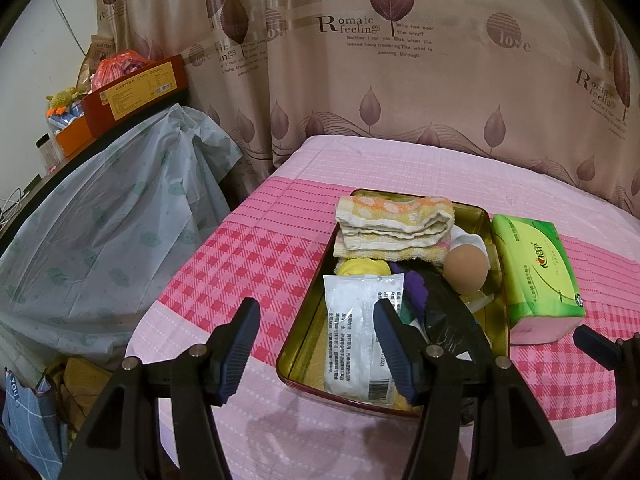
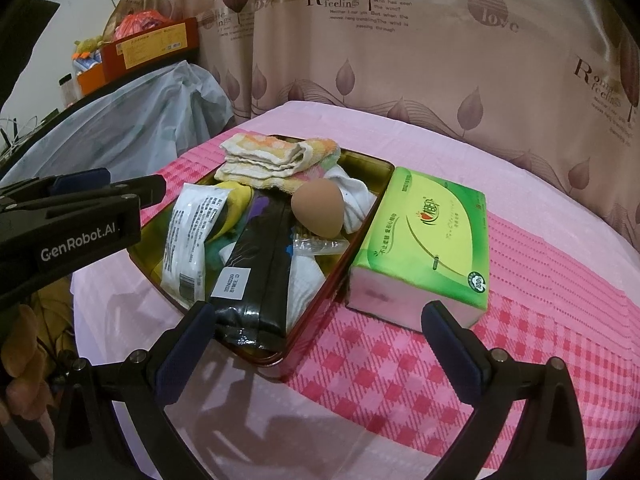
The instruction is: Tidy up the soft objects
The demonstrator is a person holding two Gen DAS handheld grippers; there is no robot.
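Note:
A gold tin tray [image 1: 304,344] [image 2: 372,168] on the pink checked table holds a folded yellow-orange towel [image 1: 396,224] [image 2: 276,156], a white sachet [image 1: 356,328] [image 2: 188,232], a black packet [image 2: 256,276], a tan egg-shaped sponge [image 1: 466,270] [image 2: 318,212] and white cloth [image 2: 356,200]. A green tissue pack [image 1: 536,276] [image 2: 432,240] lies right of the tray. My left gripper [image 1: 316,344] is open and empty over the tray's near left edge. My right gripper [image 2: 320,344] is open and empty, just before the tray's near corner and the tissue pack.
A leaf-print curtain [image 1: 400,80] hangs behind the table. A plastic-covered stand [image 1: 120,216] at left carries red and orange boxes [image 1: 136,96]. The table edge runs close below both grippers. The left gripper shows in the right wrist view [image 2: 80,204].

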